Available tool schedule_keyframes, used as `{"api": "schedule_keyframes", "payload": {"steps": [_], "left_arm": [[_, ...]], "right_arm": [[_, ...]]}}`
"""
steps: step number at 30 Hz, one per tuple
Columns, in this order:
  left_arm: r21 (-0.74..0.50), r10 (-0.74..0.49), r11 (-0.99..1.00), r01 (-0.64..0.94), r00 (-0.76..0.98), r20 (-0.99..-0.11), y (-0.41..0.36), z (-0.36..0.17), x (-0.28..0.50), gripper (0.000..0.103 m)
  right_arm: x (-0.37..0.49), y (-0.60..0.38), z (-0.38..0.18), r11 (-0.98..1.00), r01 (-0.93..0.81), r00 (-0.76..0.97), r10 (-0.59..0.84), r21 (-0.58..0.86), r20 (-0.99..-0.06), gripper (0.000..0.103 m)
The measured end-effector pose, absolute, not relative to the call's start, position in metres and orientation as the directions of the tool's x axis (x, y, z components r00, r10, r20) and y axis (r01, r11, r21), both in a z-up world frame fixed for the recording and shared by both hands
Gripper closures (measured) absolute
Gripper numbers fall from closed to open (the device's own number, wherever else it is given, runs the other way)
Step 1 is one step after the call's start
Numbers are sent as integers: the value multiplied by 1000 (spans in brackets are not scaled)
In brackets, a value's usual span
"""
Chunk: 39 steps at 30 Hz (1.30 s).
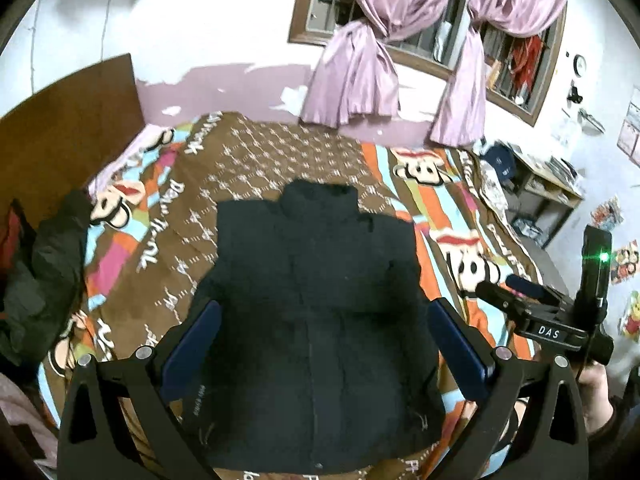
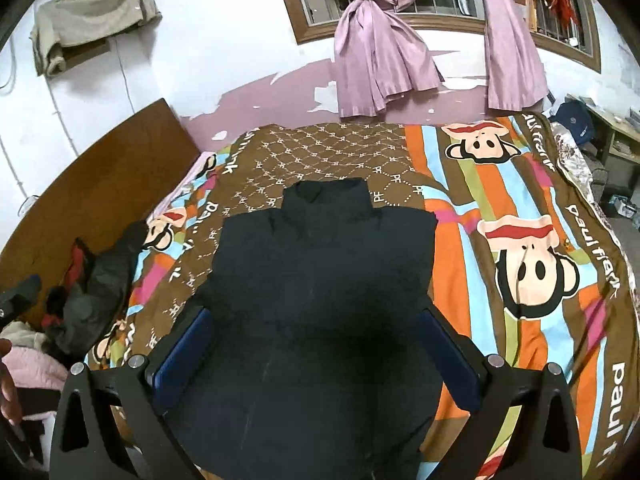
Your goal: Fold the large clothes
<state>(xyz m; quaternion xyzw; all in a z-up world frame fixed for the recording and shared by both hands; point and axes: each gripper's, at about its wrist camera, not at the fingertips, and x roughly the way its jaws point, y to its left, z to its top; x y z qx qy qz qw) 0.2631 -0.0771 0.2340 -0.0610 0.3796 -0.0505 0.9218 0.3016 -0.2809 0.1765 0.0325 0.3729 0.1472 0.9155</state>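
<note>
In the left wrist view, the left tongs (image 1: 324,344) hang above the bed with their two blue-padded fingers (image 1: 192,348) spread wide and nothing between them. Under them a black jacket (image 1: 316,300) lies flat on the cartoon-monkey bedspread (image 1: 452,240), its high collar pointing toward the far wall and its sleeves folded in so the outline is a neat block. At the right edge of this view the right tongs (image 1: 516,288) reach in from the side, above the bedspread just beside the jacket's right edge, with a green light glowing on the unit behind them; from this angle I cannot tell how far their fingers stand apart. A crumpled dark garment (image 1: 44,272) sits at the left edge of the bed near the brown headboard (image 1: 68,120). Pink curtains (image 1: 356,76), knotted in the middle, hang over a barred window (image 1: 432,40) on the far wall.

In the right wrist view, the right tongs (image 2: 318,344) are released too, blue pads (image 2: 452,356) set wide over the lower half of the jacket (image 2: 320,280) and gripping nothing. The jacket rests left of the bedspread's (image 2: 520,240) centre, collar away from the camera. The dark garment (image 2: 96,292) with a bit of red in it lies beside the headboard (image 2: 100,184), and a beige cloth (image 2: 92,12) hangs high on the white wall.
</note>
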Motion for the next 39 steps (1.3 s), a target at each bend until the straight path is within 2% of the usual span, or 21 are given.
{"api": "schedule_keyframes", "payload": {"steps": [3,8,13,20,26,31,35,39], "left_arm": [[-131,-115,991,33,720,-685,-64,237,281,2],[-136,-110,990,24,724,-681,-35,215,330,2],[-187,-163,981,45,714,-681,-7,171,405,2],[-343,-241,939,21,751,-615,33,98,509,2],[-371,-288,927,43,713,-639,44,41,596,2],[-387,-297,922,28,691,-659,41,2,641,3],[-398,-283,917,-1,702,-654,36,-12,665,3],[-369,-250,929,-18,704,-665,27,-24,686,4]], "right_arm": [[332,-278,176,964,-203,681,267,174,-682,0],[402,-277,151,956,-127,704,275,265,-655,0],[467,-274,110,947,-102,757,273,306,-594,0],[560,-277,39,938,-55,770,258,342,-583,0],[626,-285,-7,924,-19,744,269,382,-611,0],[659,-285,-17,916,-8,744,274,401,-610,1],[682,-280,-24,932,-8,743,249,363,-622,11],[700,-278,-31,927,8,729,251,374,-637,26]]}}
